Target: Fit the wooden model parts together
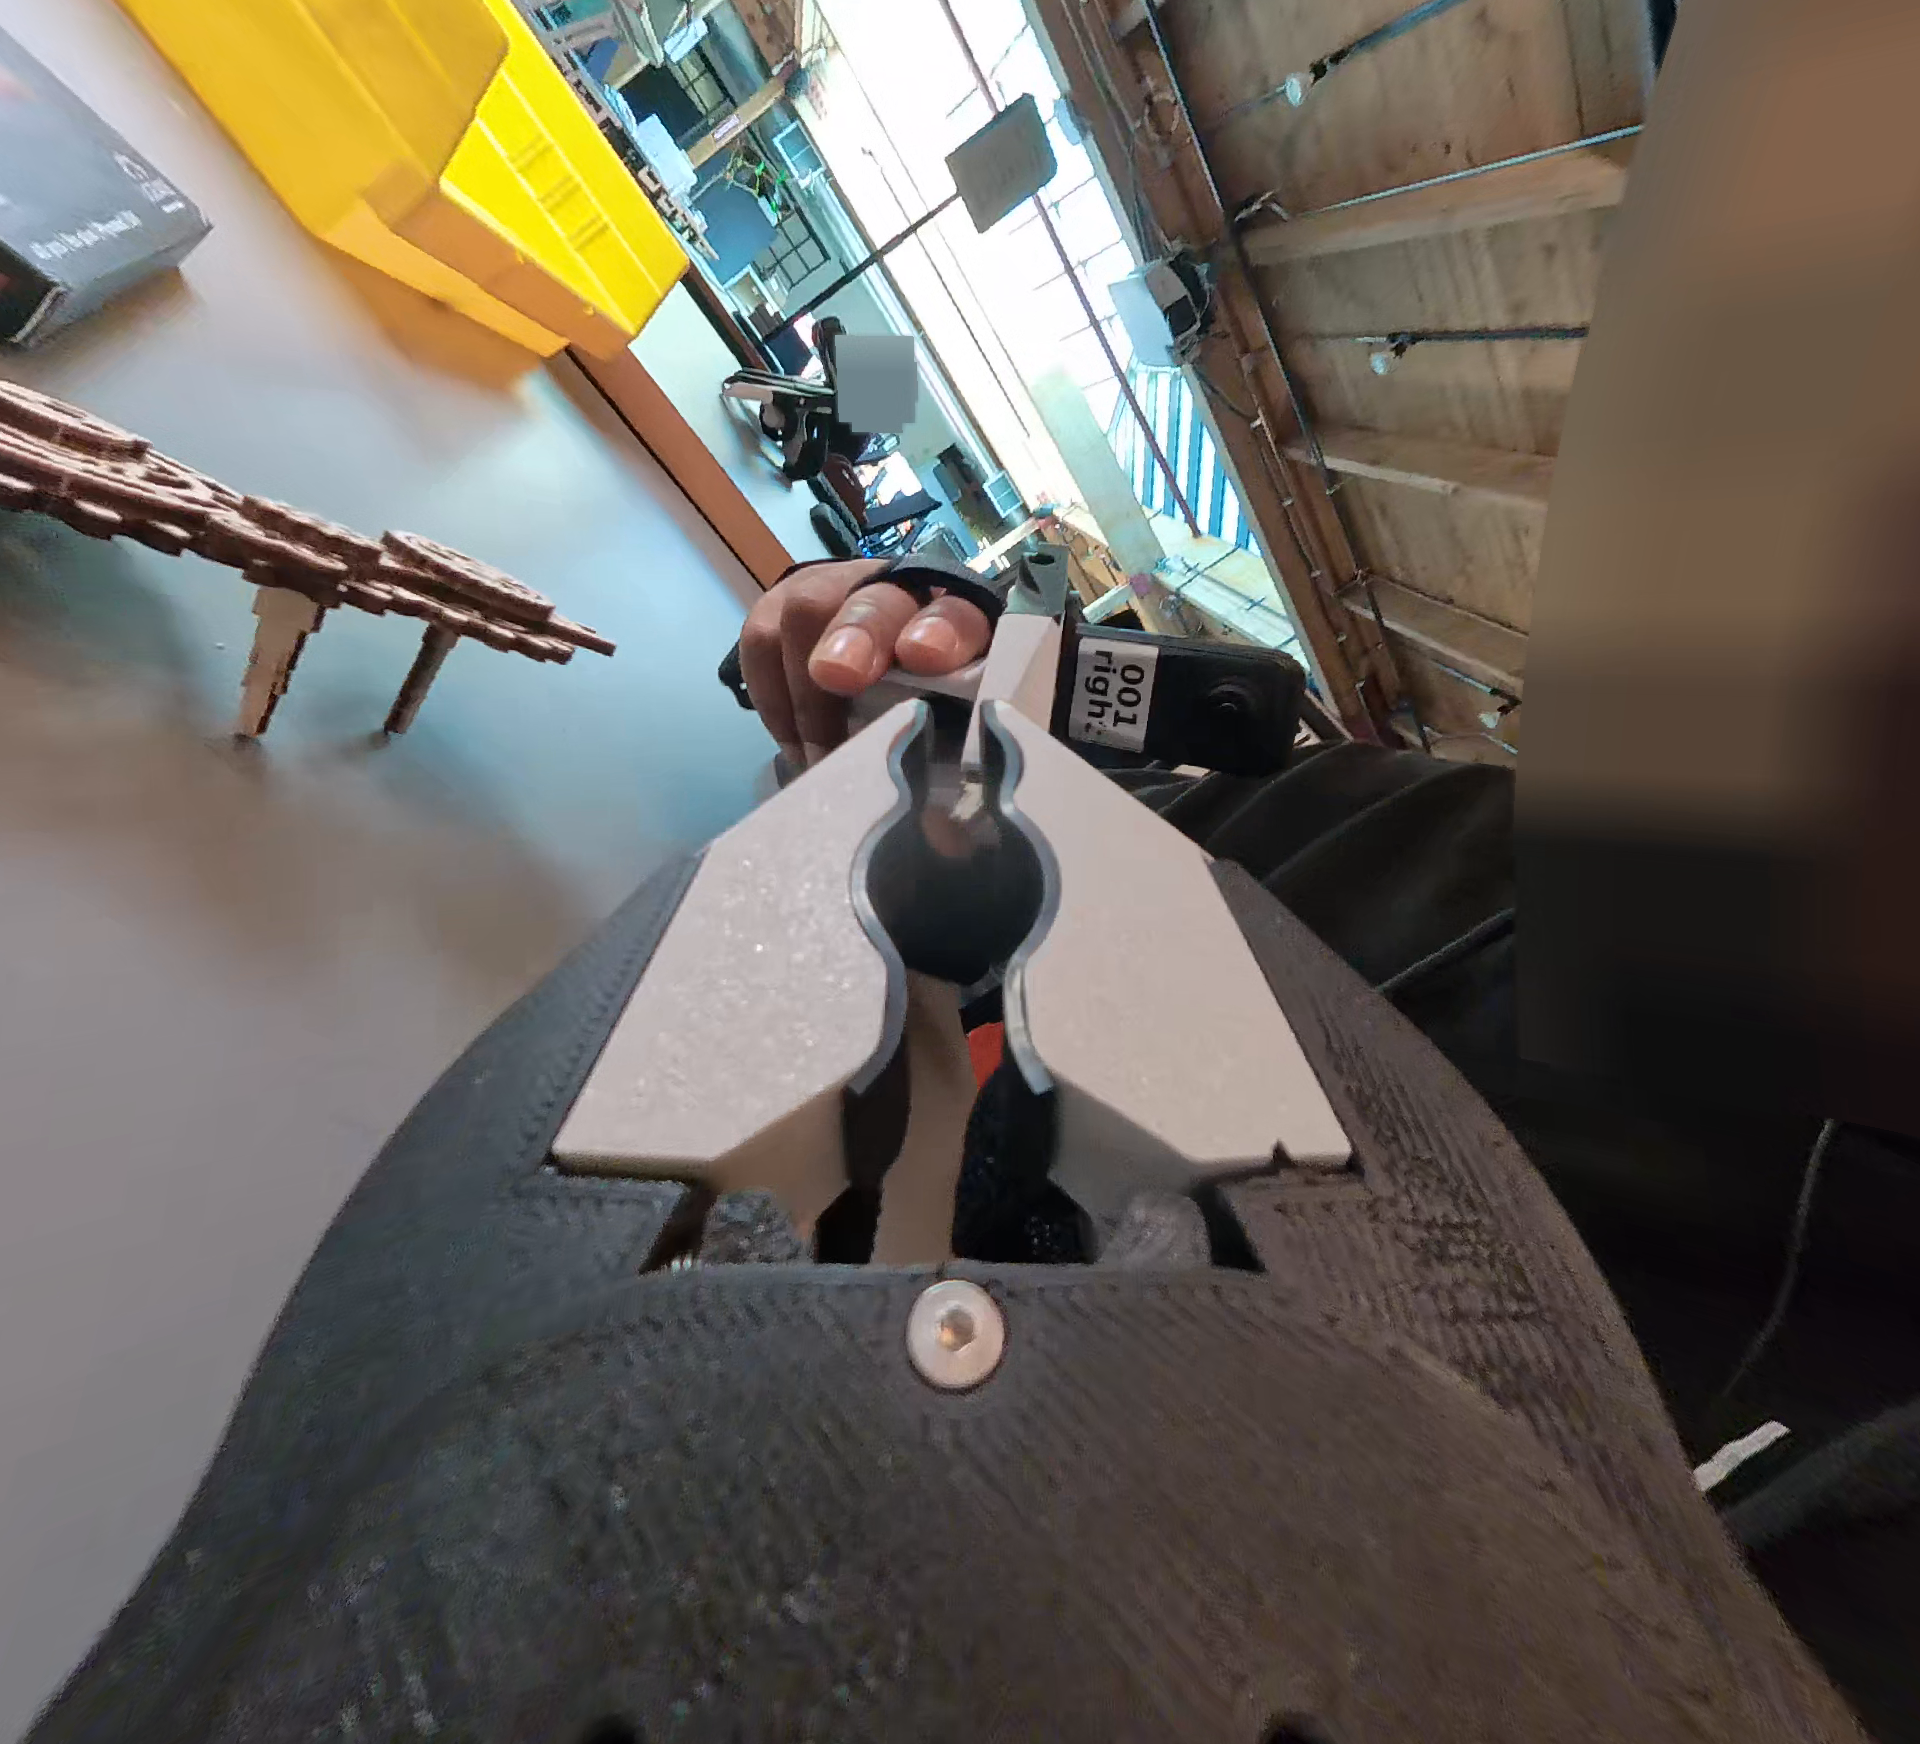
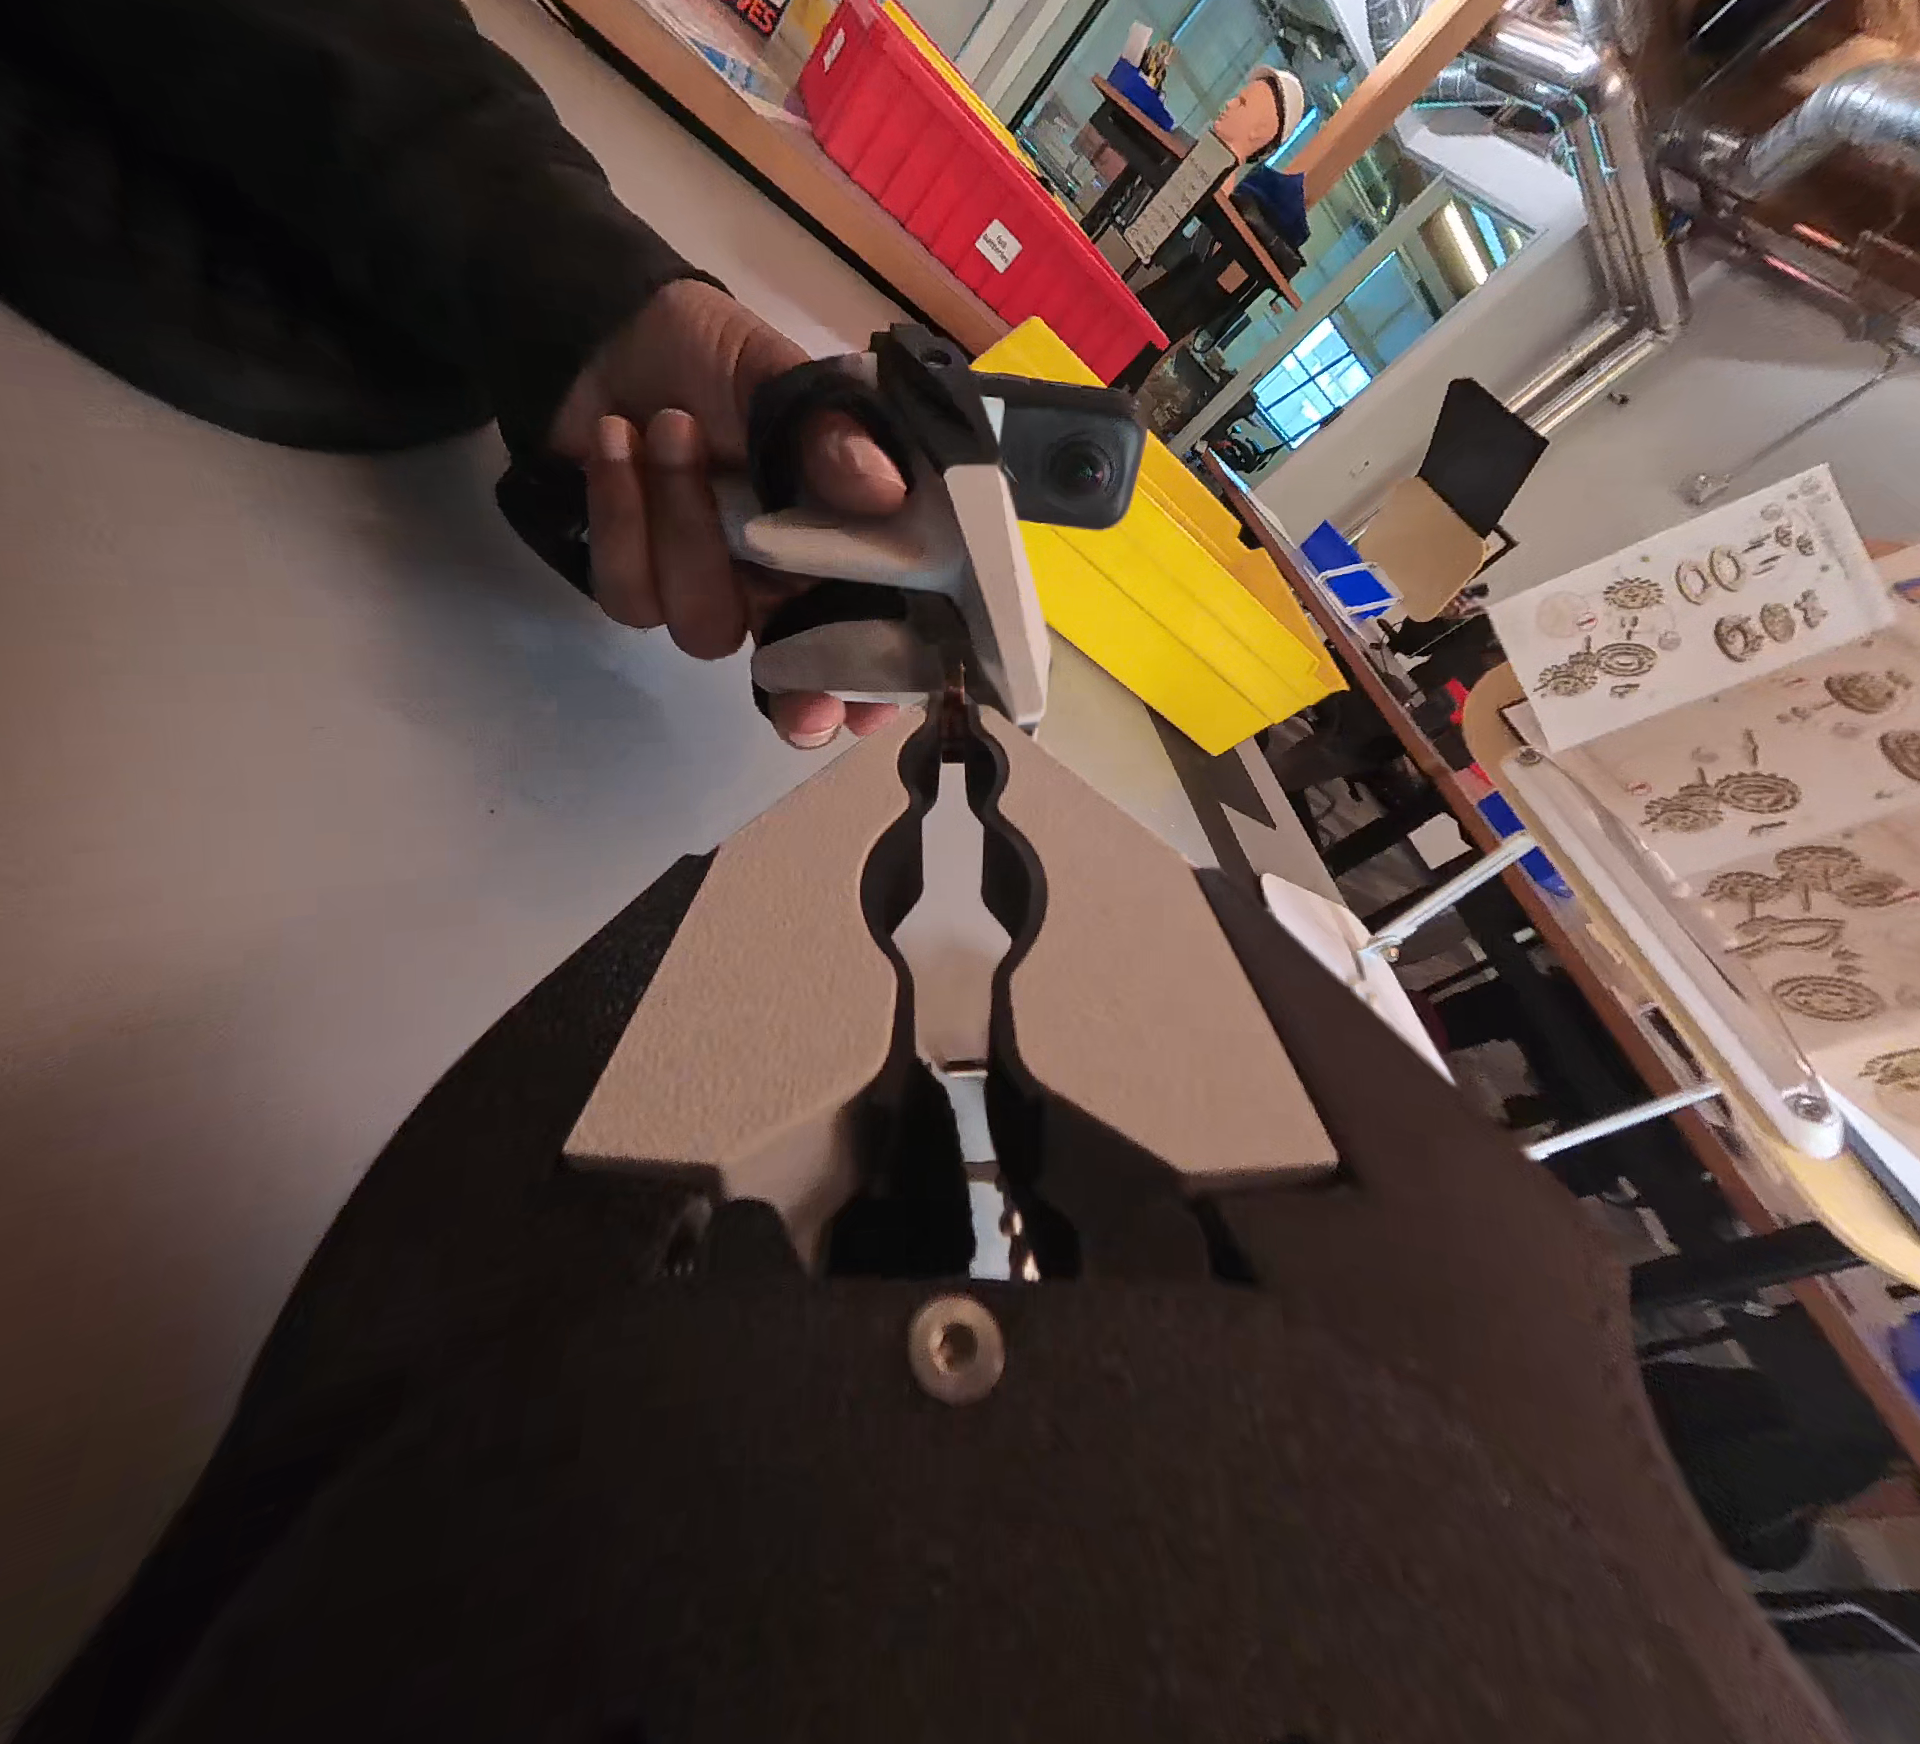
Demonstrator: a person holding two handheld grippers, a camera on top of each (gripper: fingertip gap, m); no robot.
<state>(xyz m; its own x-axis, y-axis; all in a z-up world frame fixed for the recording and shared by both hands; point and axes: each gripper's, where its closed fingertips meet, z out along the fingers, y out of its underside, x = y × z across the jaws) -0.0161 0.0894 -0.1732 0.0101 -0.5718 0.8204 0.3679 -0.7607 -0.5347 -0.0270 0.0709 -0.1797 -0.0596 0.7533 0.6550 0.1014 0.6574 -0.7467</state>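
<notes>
In the left wrist view, the left gripper fills the foreground, its pale grey fingers drawn nearly together at the tips with only a thin slit between them; whether something small is pinched there cannot be told. Just past those tips sits the right gripper, held by a person's hand, so the two tools meet nose to nose above the grey bench.

In the right wrist view, the right gripper's fingers are likewise close together at the tips, and a small brown sliver shows between them, touching the front of the left gripper; what it is stays unclear. The hand in a dark sleeve grips that tool's handle.

Farther left on the bench stands the brown wooden model, a flat layered slab on pale wooden legs, well apart from both grippers. Behind it lie a dark printed box and stacked yellow plastic bins. Off the bench's far side, a clear-covered sheet of part diagrams rests tilted.
</notes>
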